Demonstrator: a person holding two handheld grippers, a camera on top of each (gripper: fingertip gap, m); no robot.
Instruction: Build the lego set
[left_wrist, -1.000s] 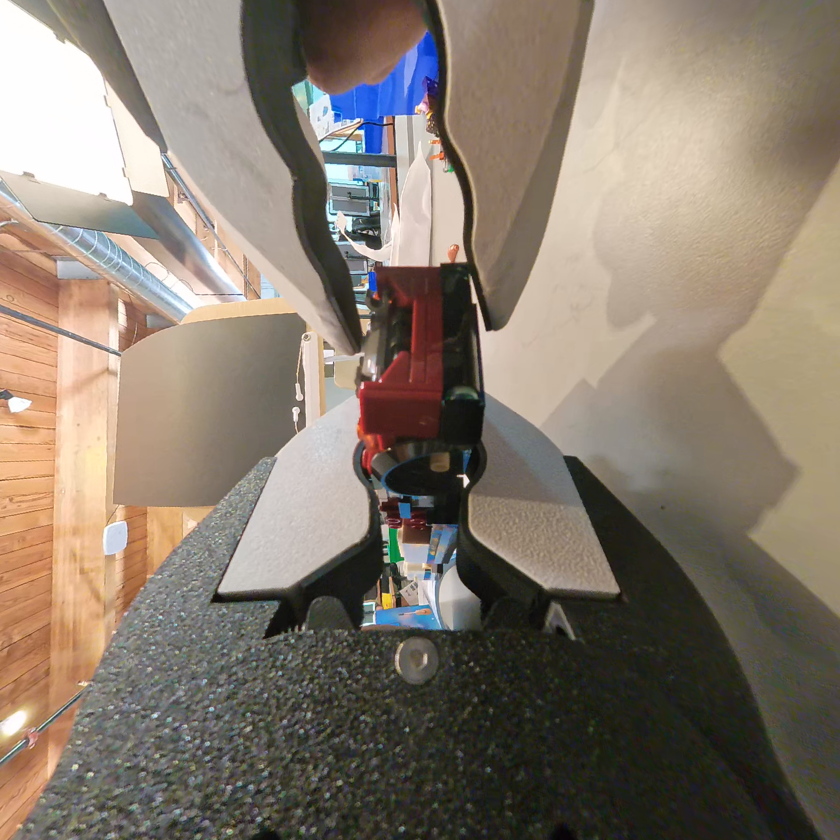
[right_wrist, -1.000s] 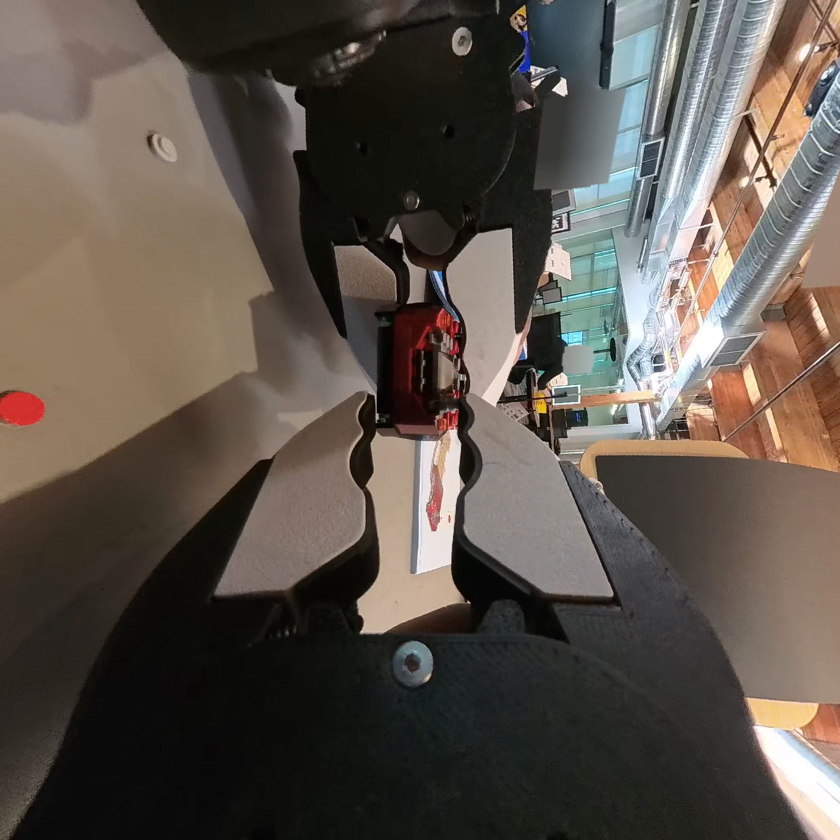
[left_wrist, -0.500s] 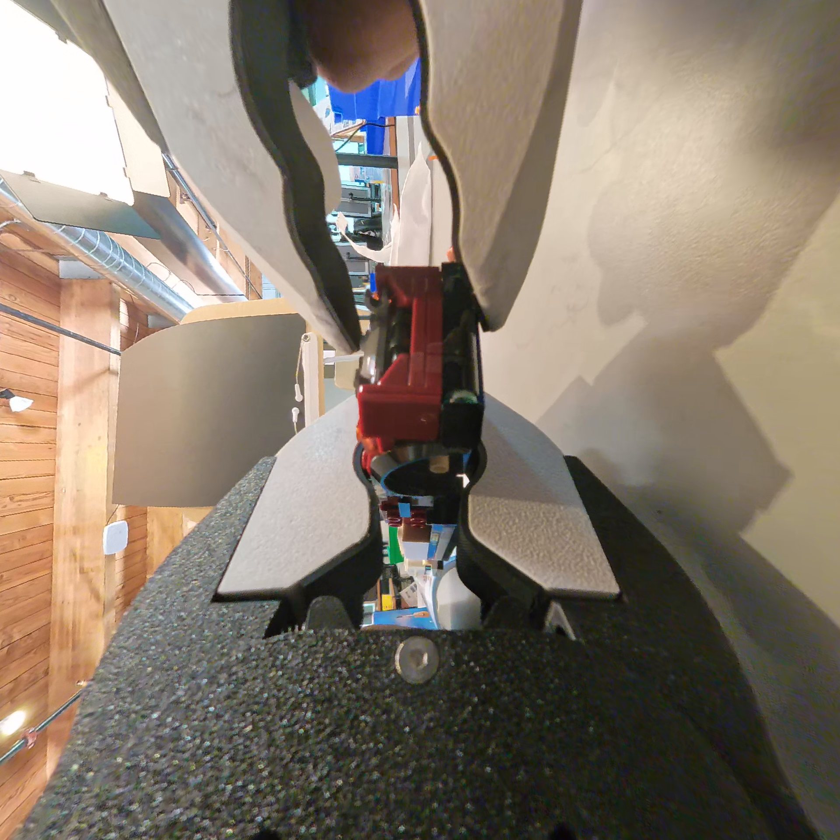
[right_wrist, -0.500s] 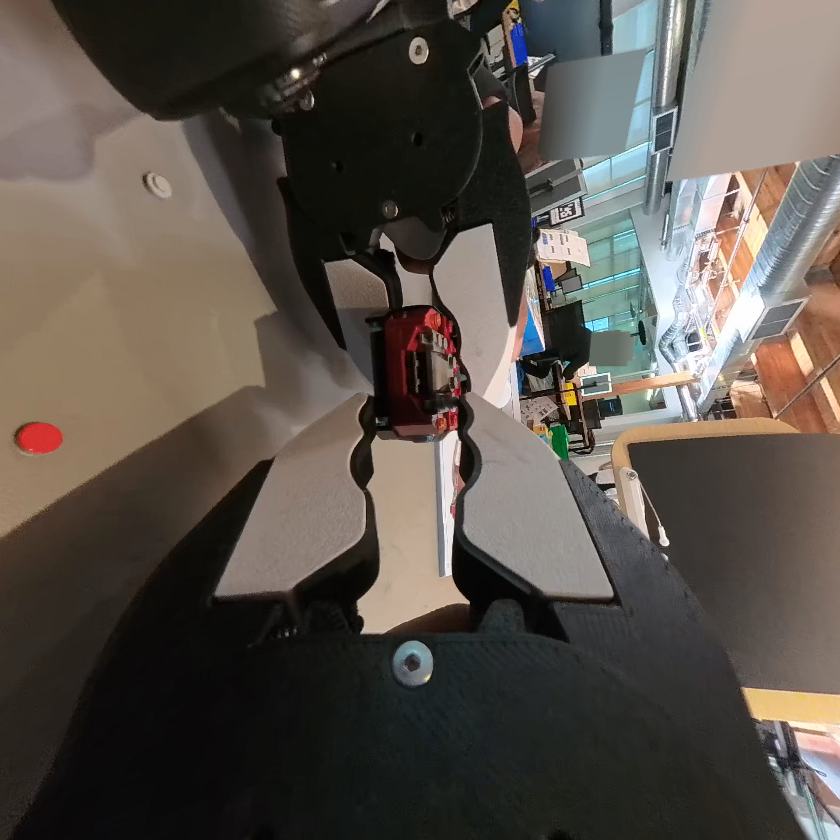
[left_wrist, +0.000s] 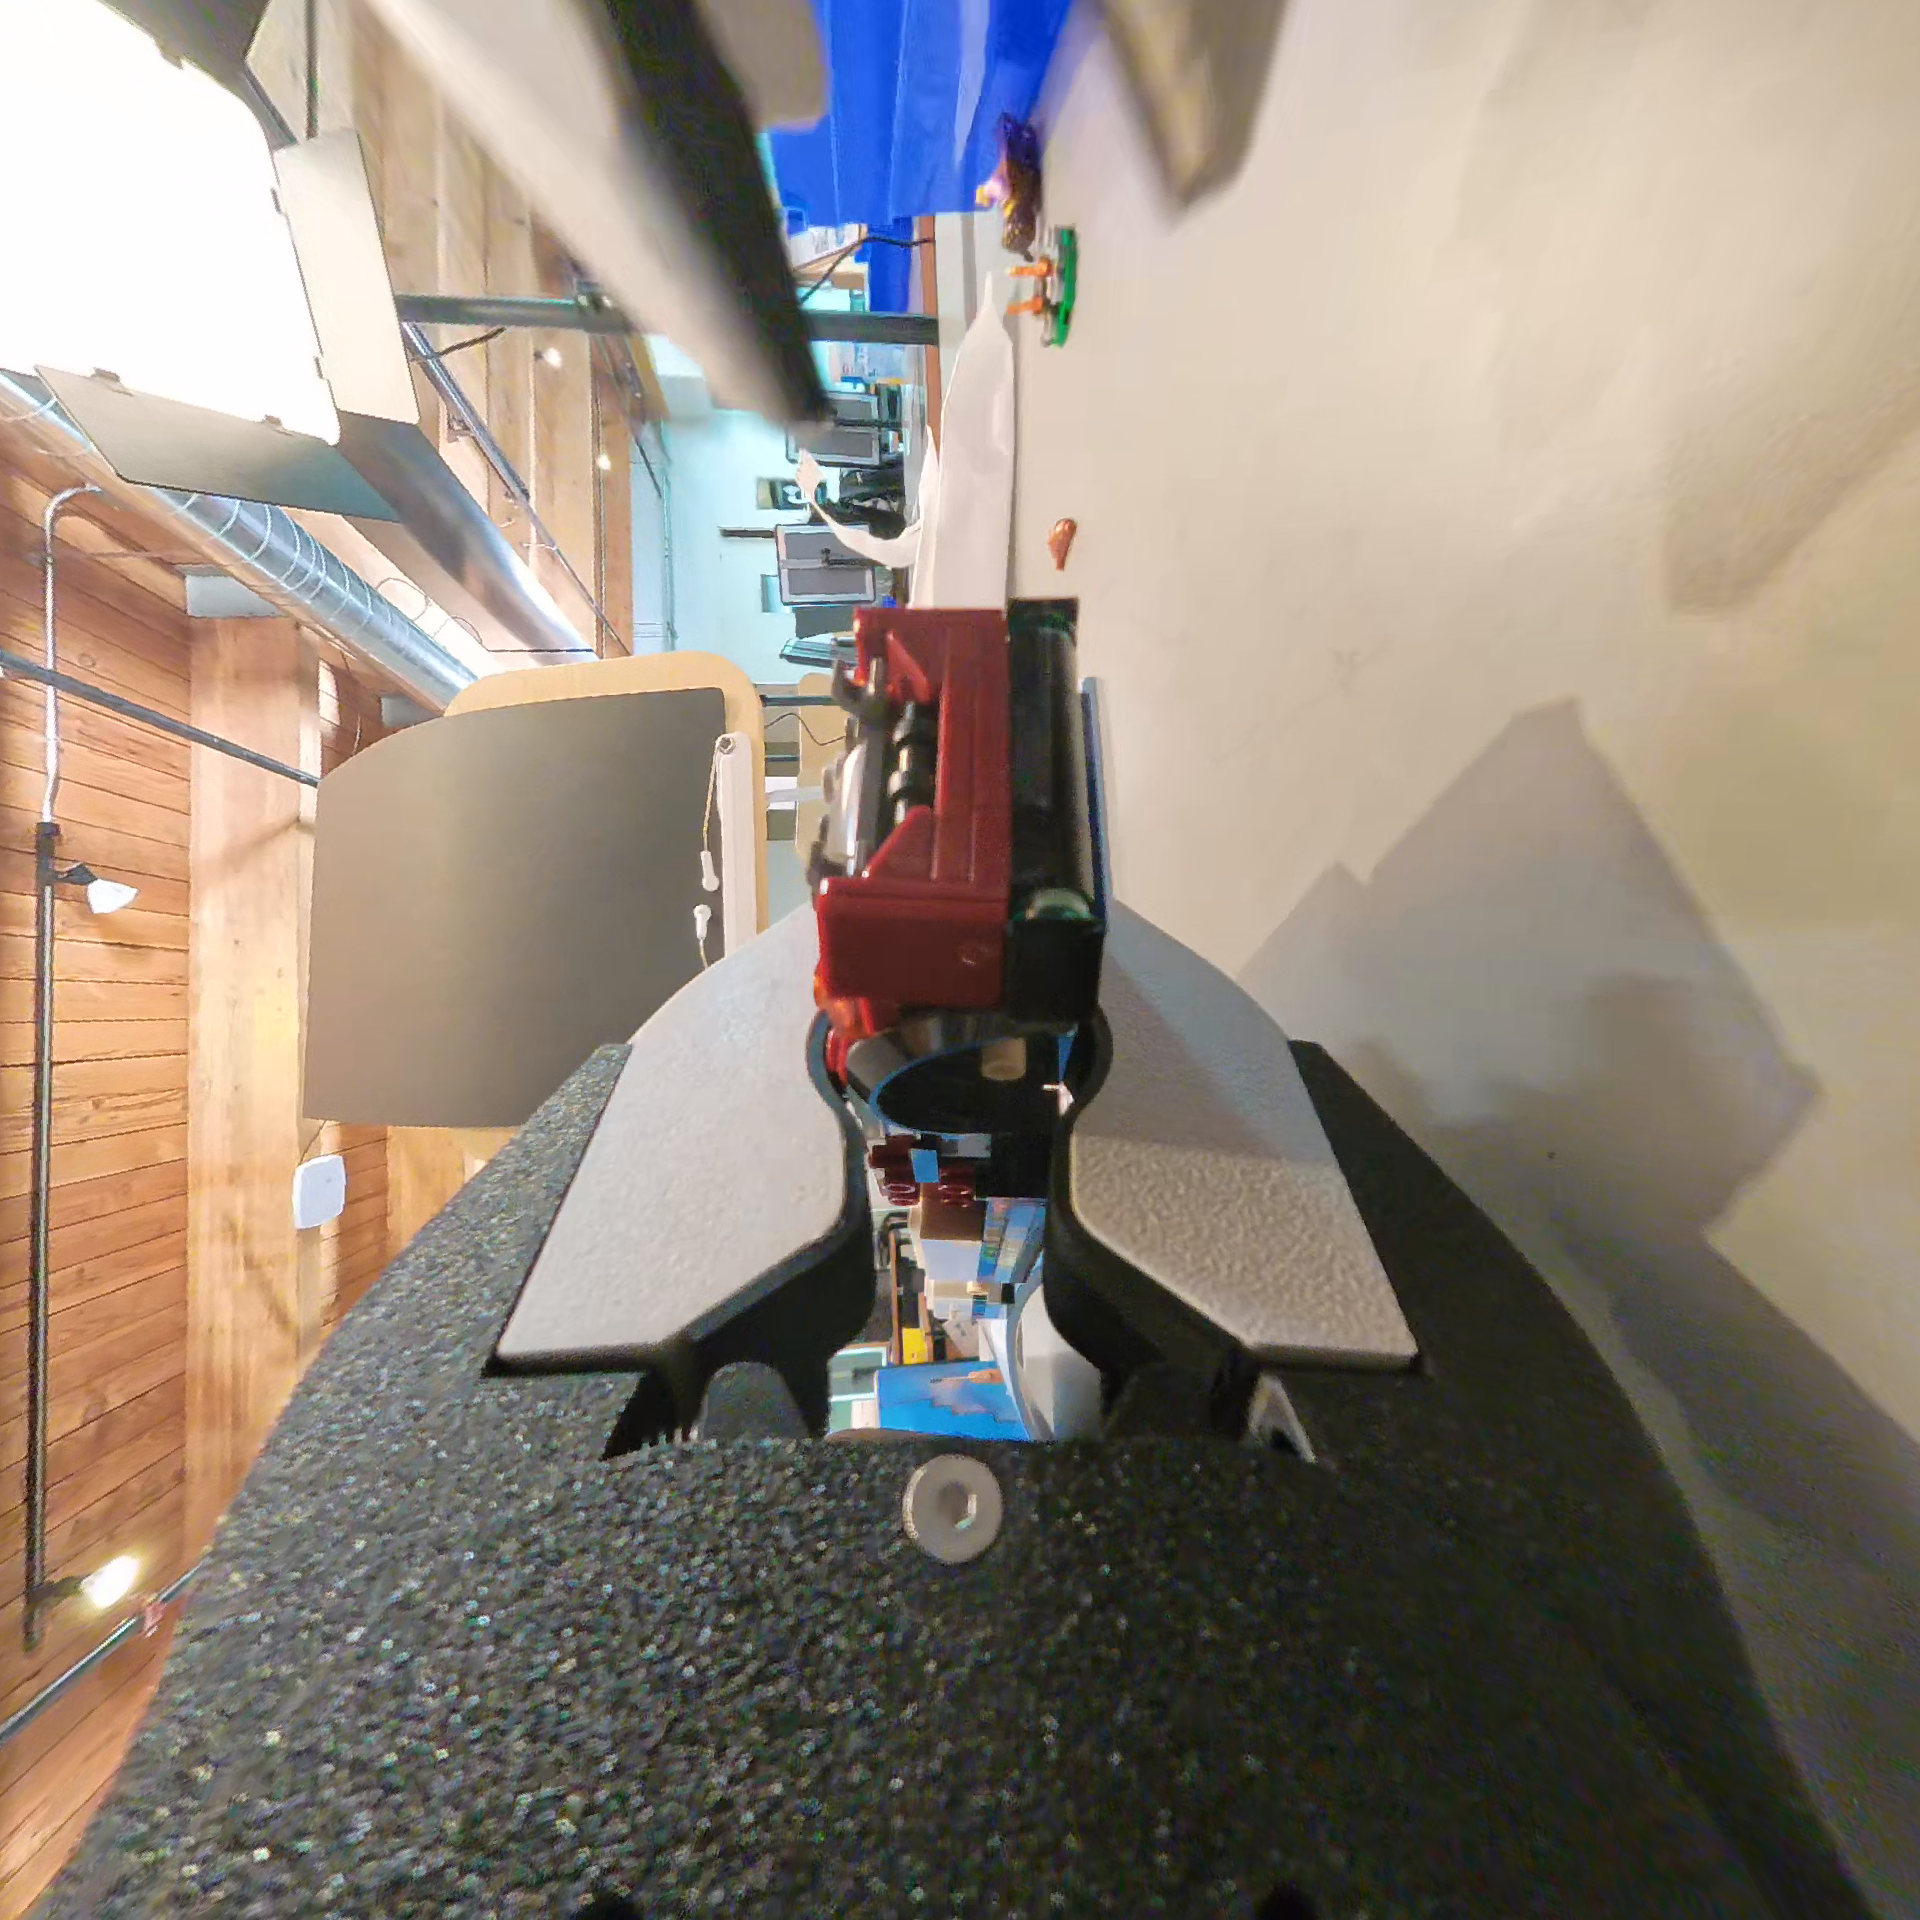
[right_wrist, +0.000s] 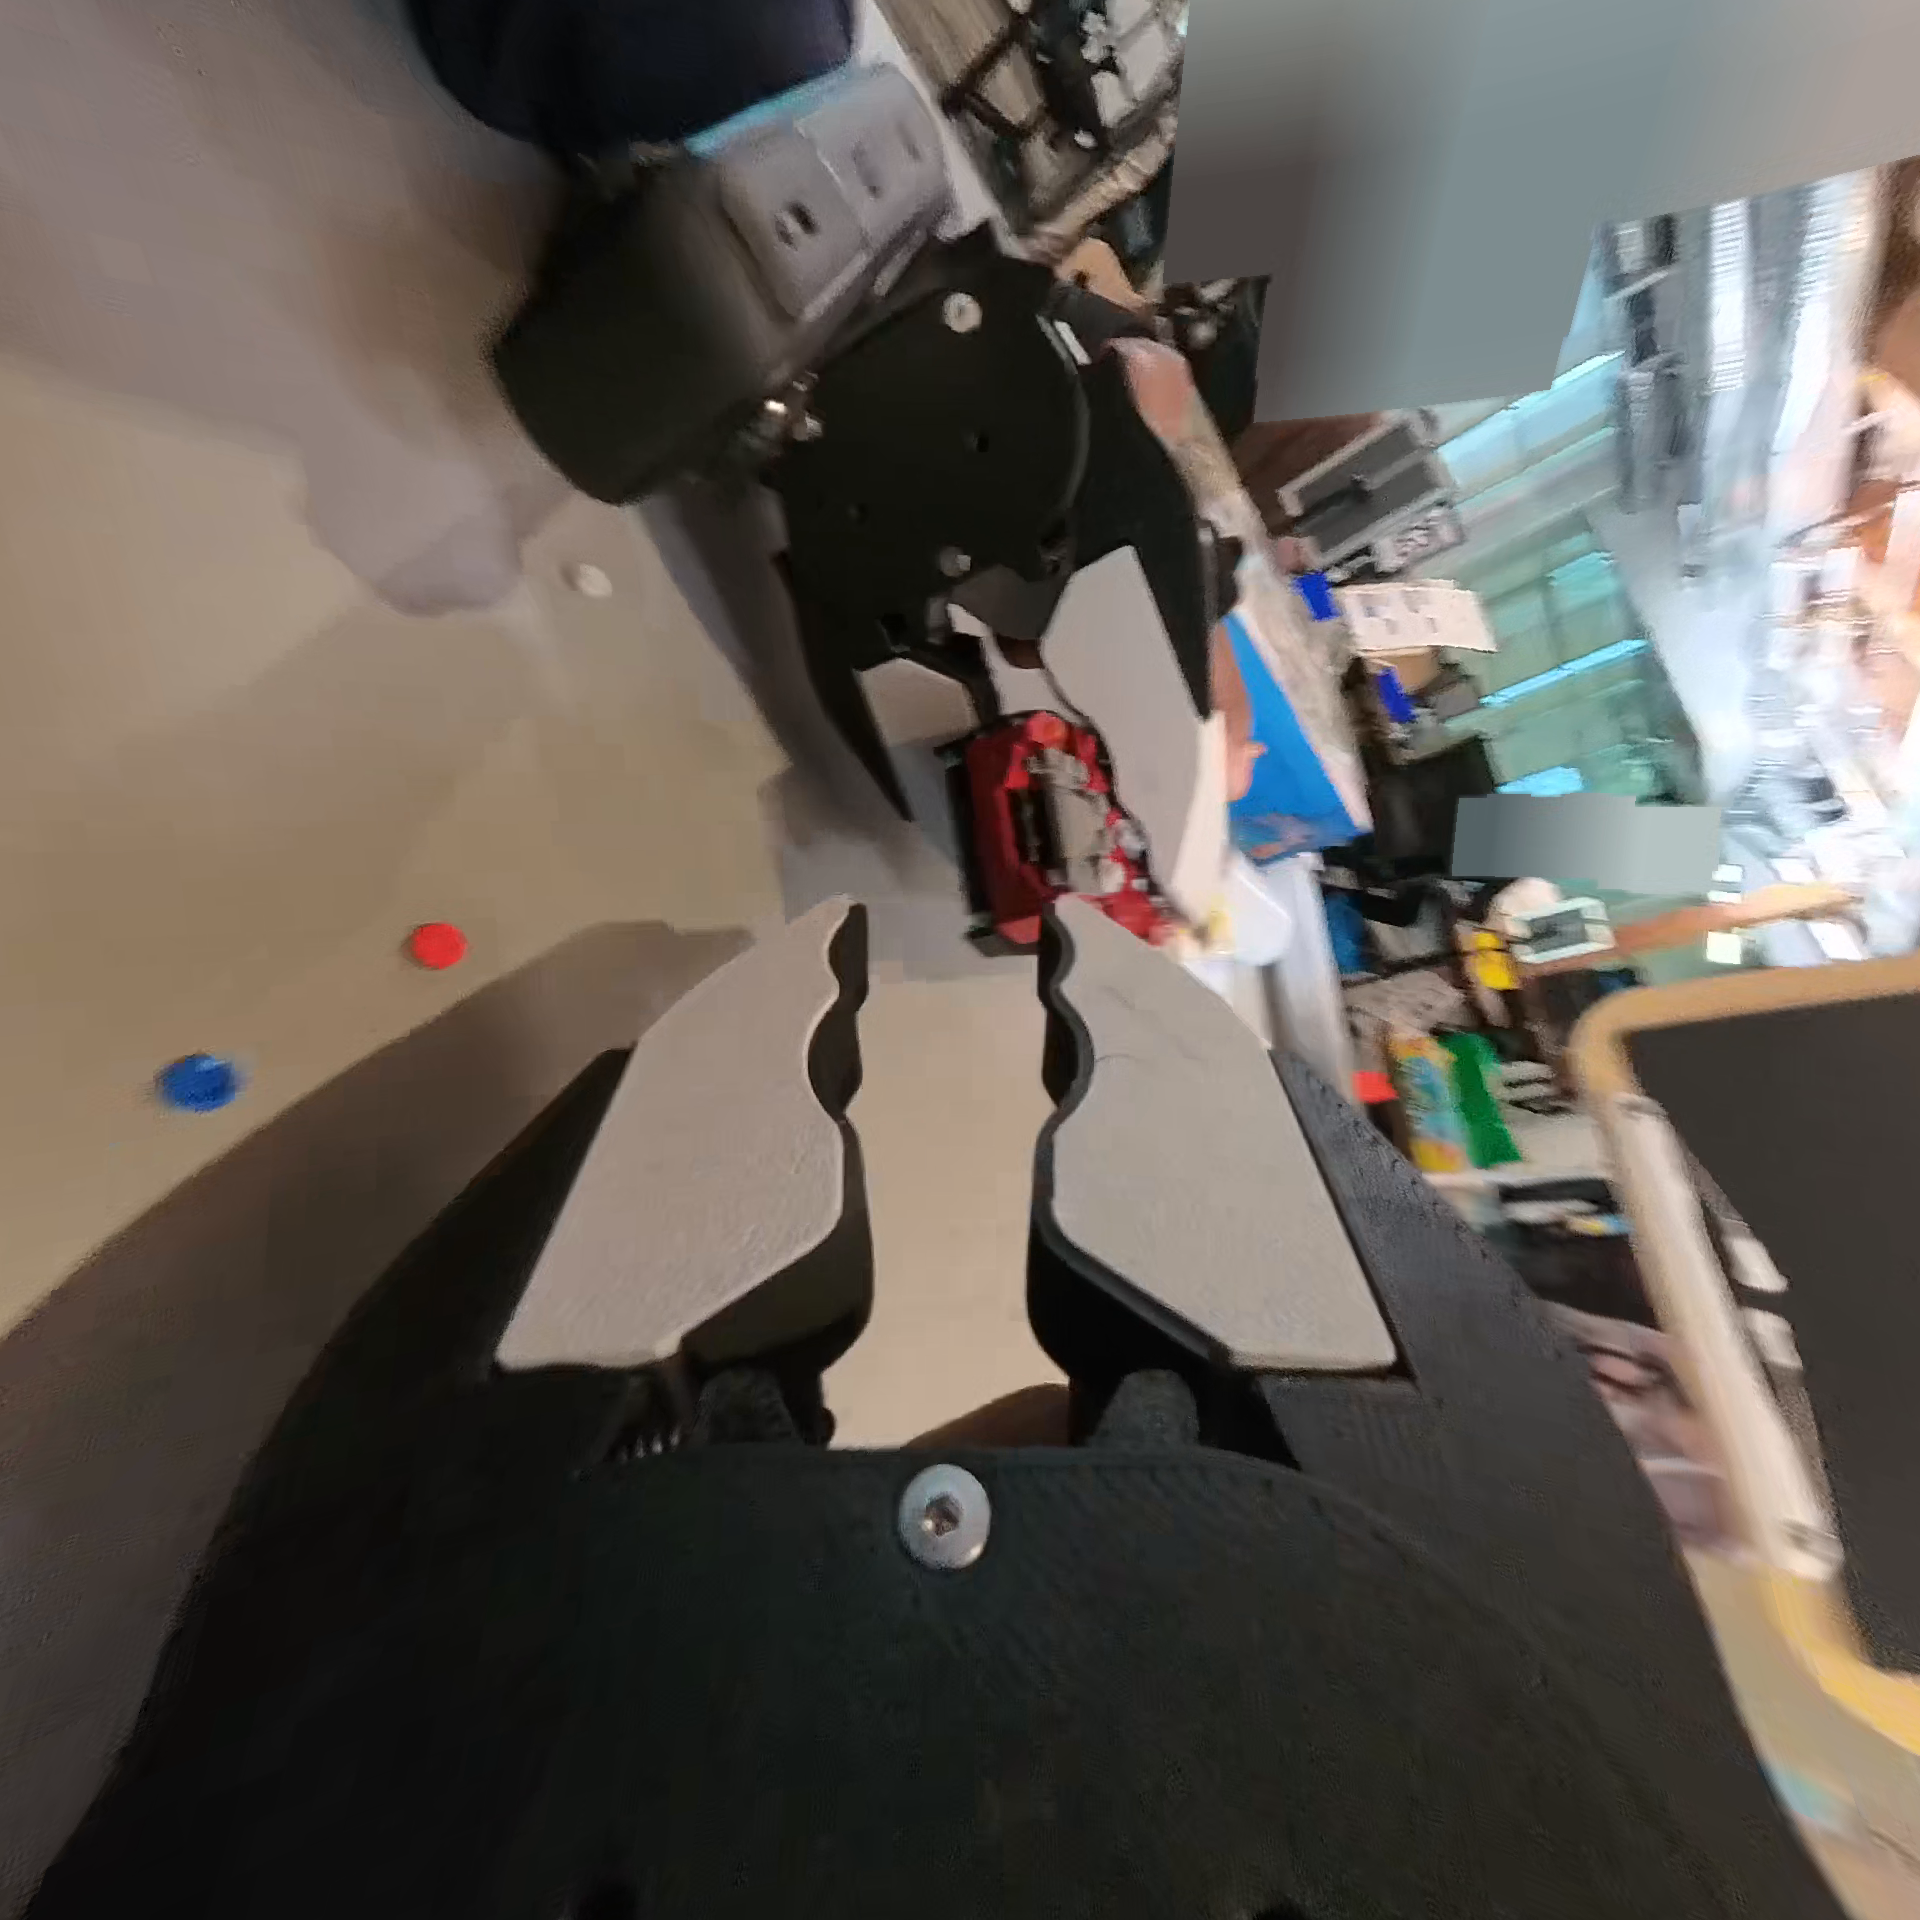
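My left gripper (left_wrist: 956, 940) is shut on a dark red and black toy brick vehicle (left_wrist: 951, 821) and holds it just off the pale table (left_wrist: 1455, 520), with both pads pressing its near end. In the right wrist view the same vehicle (right_wrist: 1023, 821) sits between the left gripper's grey fingers (right_wrist: 1127, 675). My right gripper (right_wrist: 951, 925) is open and empty. Its tips stand a short way back from the vehicle's free end. In the left wrist view the right gripper's fingers (left_wrist: 675, 208) show as a blur at the top.
A red disc (right_wrist: 436, 945), a blue disc (right_wrist: 197, 1081) and a white disc (right_wrist: 590, 580) lie on the table. A small green plate with orange pieces (left_wrist: 1060, 281), a brown piece (left_wrist: 1060, 540) and white paper (left_wrist: 977, 457) lie farther off. A blue box (right_wrist: 1288, 748) is behind the left gripper. The grippers' ends are close to 8 cm from one another.
My right gripper, whose pads flanked the vehicle's far end before, has let go and pulled back fast. The left gripper keeps its hold on the vehicle.
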